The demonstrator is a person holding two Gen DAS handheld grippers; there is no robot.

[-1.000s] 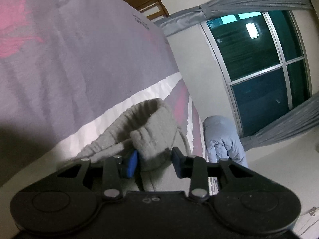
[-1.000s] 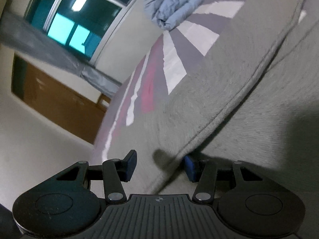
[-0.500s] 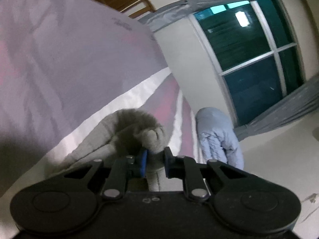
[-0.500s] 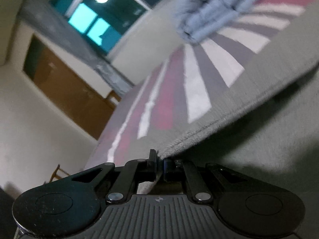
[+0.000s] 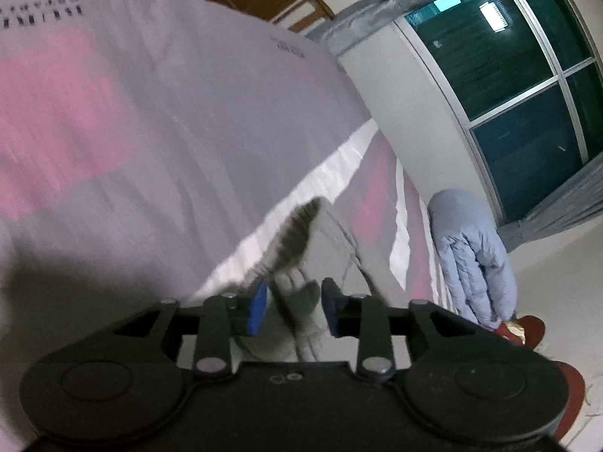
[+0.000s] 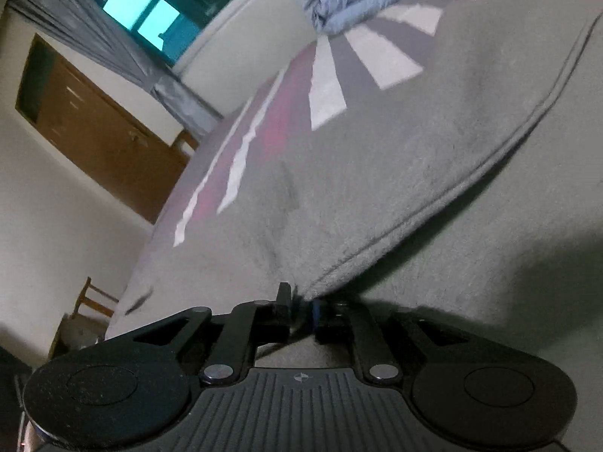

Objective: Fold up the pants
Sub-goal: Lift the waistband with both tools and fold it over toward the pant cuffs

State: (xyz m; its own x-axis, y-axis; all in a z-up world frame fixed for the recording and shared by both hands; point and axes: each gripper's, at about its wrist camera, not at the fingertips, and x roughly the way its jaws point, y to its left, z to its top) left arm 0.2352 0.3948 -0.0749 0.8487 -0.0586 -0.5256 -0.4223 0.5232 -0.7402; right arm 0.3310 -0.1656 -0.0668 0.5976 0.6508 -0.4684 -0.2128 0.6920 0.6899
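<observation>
Left wrist view: left gripper (image 5: 292, 307) released, jaws just reopened; grey pants (image 5: 297, 260) bunched between the blue pads (image 5: 257, 305), no pad pressing, waistband on the bed (image 5: 150, 132) at the white stripe.

Right wrist view: right gripper (image 6: 301, 310) clenched on the pants (image 6: 395, 188) hem edge, jaws lately widened slightly; fabric spread across the bed (image 6: 245, 143) ahead.

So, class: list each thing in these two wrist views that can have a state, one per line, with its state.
grey pants: partly lifted off the bed, one layer over another
left gripper: jaws just opened, pants fabric between the pads, not squeezed
right gripper: pinching the pants' hem, jaws nearly together
blue quilted garment: crumpled at the bed's edge
curtain: drawn aside
</observation>
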